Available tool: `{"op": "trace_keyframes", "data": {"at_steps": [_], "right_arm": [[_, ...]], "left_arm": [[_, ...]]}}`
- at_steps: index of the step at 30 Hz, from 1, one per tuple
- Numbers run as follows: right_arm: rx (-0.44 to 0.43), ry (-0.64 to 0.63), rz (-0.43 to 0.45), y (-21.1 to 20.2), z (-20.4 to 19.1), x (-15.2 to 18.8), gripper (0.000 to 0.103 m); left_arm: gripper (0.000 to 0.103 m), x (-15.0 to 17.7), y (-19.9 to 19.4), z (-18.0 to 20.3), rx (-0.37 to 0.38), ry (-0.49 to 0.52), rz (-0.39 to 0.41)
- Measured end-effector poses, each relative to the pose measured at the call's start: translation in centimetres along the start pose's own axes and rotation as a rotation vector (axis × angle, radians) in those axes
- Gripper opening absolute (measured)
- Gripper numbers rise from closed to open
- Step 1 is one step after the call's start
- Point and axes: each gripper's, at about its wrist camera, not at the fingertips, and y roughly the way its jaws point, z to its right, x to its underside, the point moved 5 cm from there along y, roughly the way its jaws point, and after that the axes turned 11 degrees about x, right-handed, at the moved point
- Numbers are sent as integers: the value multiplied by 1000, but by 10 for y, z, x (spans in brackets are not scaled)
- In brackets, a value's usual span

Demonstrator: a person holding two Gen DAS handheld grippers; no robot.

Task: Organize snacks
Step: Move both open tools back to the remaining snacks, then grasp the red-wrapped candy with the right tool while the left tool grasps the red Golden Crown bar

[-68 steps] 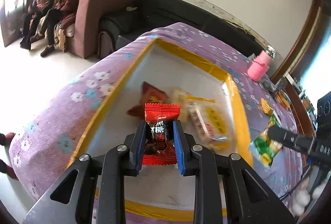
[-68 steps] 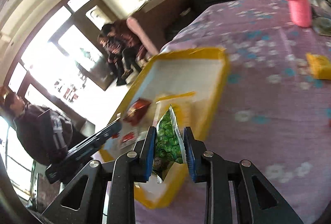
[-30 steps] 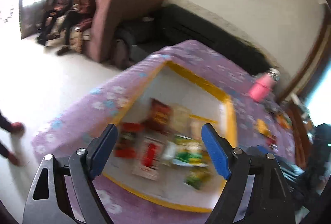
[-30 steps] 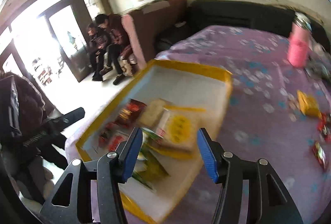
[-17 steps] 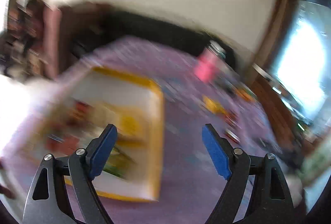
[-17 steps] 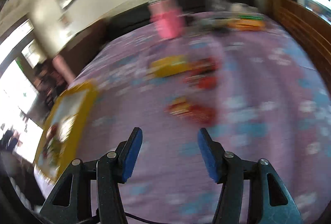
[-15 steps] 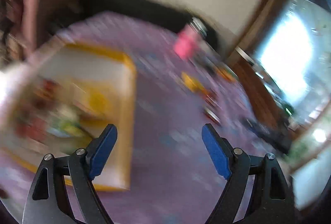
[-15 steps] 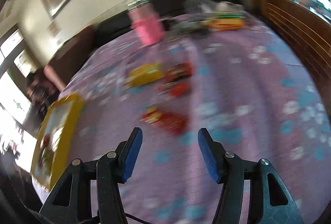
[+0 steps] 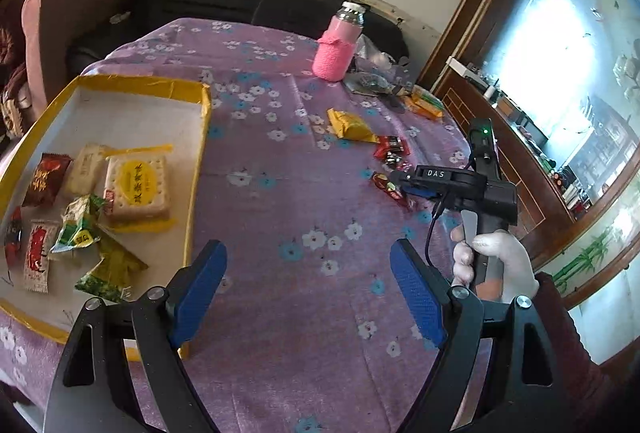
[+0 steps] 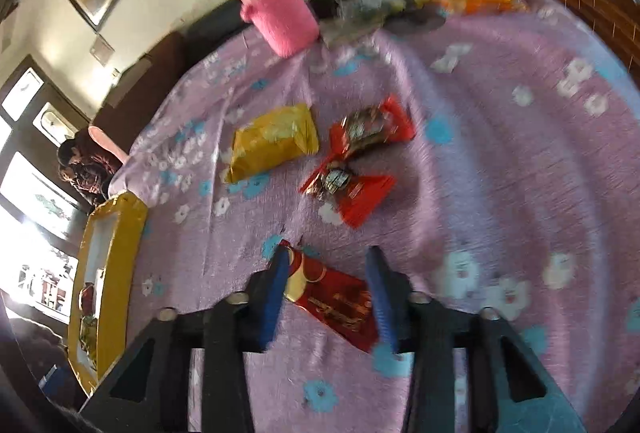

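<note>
The step in hand looks like a fresh pickup: the right gripper (image 10: 326, 293) is down at the desk (image 10: 500, 173) with its jaws spread to either side of a dark red snack packet (image 10: 332, 299), which lies flat and slantwise on the purple flowered cloth; the blue pads flank it but do not appear to have closed on it yet, though motion blur makes contact hard to judge. Just beyond it lie two red-wrapped candies (image 10: 352, 161) close together and a yellow packet (image 10: 272, 145), with a pink-sleeved bottle (image 10: 280, 13) farther back. The left gripper (image 9: 308, 289) hangs wide open and empty above the cloth, between the loose snacks and the yellow-rimmed tray (image 9: 200, 137). That tray already holds a square biscuit pack (image 9: 136, 189), green packets (image 9: 80, 223) and some red ones. The next move probably calls for closing the right jaws squarely across the packet's narrow width, since it sits at an angle to them, then lifting it and carrying it well to the left to the tray. The left gripper could take one of the candies.
</note>
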Motion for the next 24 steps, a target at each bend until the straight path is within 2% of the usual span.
{"op": "trace_keyframes", "data": {"at_steps": [2, 5, 7, 9, 10, 13, 16, 19, 20, 22, 24], "right_arm": [[-29, 1, -23, 1, -10, 8, 32], [-177, -79, -94, -4, -42, 29, 31], [-211, -114, -69, -18, -50, 27, 30], [-131, -85, 27, -31, -33, 5, 32], [-73, -72, 64, -34, -23, -6, 36], [52, -28, 87, -25, 6, -33, 40], [67, 5, 43, -7, 16, -42, 40], [92, -21, 54, 6, 12, -49, 41], [95, -34, 53, 9, 8, -49, 43], [83, -56, 49, 17, -1, -49, 56], [74, -71, 45, 22, -5, -50, 56]], "left_arm": [[84, 1, 4, -4, 2, -10, -5], [84, 3, 11, -7, 13, -16, -22], [84, 5, 15, -7, 20, -12, -31], [84, 7, 18, -8, 27, -15, -40], [84, 7, 19, -9, 30, -18, -45], [84, 7, 25, -13, 27, -25, -57], [84, 6, 31, -14, 22, -25, -70], [84, 7, 38, -12, 18, -16, -89], [84, 8, 40, -11, 18, -13, -96], [84, 9, 43, -9, 19, -6, -108], [84, 10, 46, -6, 17, 5, -118]]}}
